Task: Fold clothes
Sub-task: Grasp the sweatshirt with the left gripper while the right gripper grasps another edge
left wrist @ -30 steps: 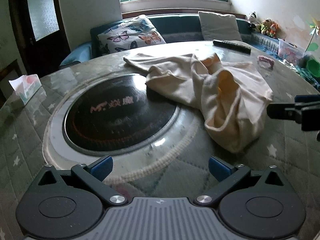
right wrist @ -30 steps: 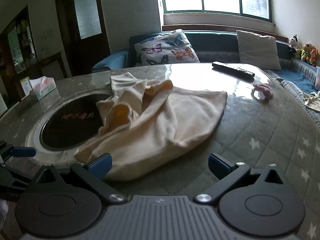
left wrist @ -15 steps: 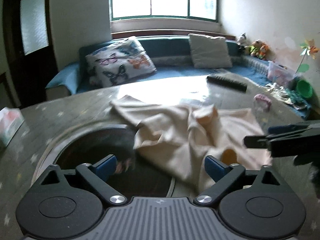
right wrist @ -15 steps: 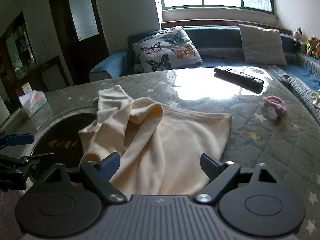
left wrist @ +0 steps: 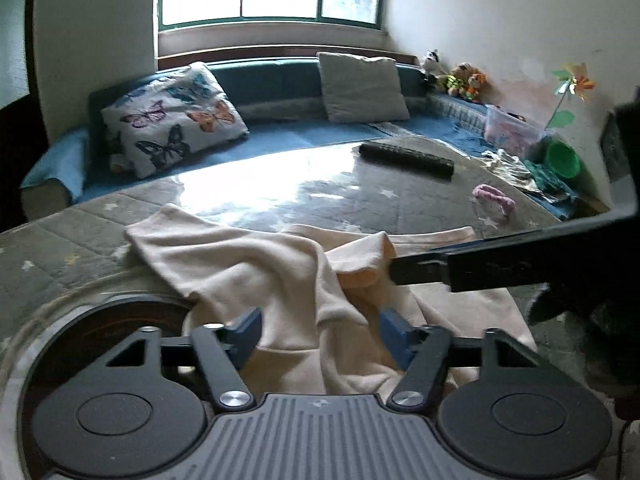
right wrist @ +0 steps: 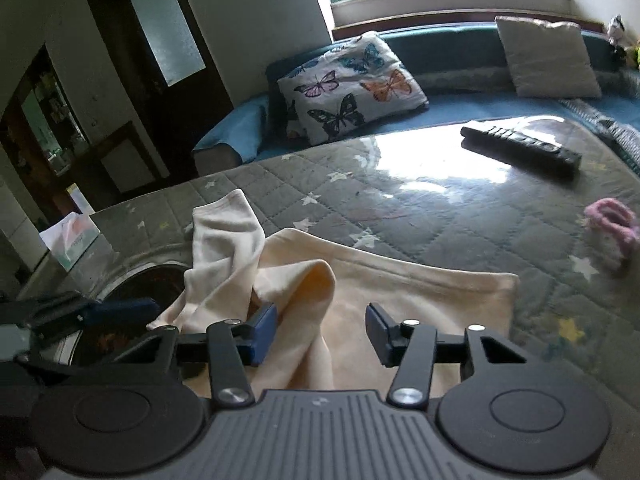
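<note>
Cream garment (right wrist: 384, 304): crumpled on counter (right wrist: 460, 208), sleeve pointing toward sofa. Left hand-held gripper (left wrist: 320, 334) and right hand-held gripper (right wrist: 322, 332): both released. Writing: none legible.

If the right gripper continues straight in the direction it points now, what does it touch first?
Most likely the cream garment: a raised fold lies between the open fingers of the right gripper, directly ahead. Beyond it is only the quilted table cover. Depth is uncertain in this fisheye view.
</note>
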A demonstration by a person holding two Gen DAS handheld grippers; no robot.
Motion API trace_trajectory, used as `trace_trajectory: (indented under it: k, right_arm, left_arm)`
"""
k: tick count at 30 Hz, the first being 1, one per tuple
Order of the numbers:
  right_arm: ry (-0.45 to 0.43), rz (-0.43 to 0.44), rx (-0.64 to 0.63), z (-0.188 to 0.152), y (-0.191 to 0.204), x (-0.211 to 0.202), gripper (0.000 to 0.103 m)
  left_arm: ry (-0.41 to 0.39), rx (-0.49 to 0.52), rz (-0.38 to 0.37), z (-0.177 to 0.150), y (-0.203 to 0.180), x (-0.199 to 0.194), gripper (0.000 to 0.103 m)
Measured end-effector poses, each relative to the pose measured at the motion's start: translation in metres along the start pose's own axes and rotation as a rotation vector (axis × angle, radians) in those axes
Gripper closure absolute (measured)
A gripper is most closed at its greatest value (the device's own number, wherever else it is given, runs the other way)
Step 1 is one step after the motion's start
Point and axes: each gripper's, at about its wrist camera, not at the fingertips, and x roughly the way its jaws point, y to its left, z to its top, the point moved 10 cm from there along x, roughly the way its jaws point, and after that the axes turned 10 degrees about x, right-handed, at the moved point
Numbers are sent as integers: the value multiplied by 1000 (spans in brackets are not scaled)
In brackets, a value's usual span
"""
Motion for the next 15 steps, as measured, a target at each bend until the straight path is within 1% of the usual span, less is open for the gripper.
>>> trace_trajectory:
  k: [1, 2, 3, 4, 5, 8, 11, 15]
  right_arm:
    - [8, 10, 3, 1, 1, 5, 60]
    - [17, 19, 7, 1, 2, 9, 62]
    - [27, 26, 14, 1, 3, 14, 63]
    - [35, 32, 18, 1, 3, 18, 68]
    - [40, 37, 21, 1, 4, 20, 78]
    - [42, 49, 19, -2, 7, 22, 93]
    - [15, 41, 13, -1, 9, 12, 101]
    - [-42, 26, 8, 0, 2, -21, 101]
  left_arm:
    - [3, -2, -14, 0, -1, 3, 53]
    - [6, -2, -26, -1, -2, 6, 66]
    - [11, -3, -36, -2, -2, 8, 73]
    - [16, -6, -45, -3, -2, 9, 83]
    - [15, -11, -46, -5, -1, 8, 90]
    - [4, -30, -32, -8, 5, 2, 94]
    - [-17, -57, -5, -10, 13, -12, 95]
    - [-42, -83, 48, -14, 24, -37, 95]
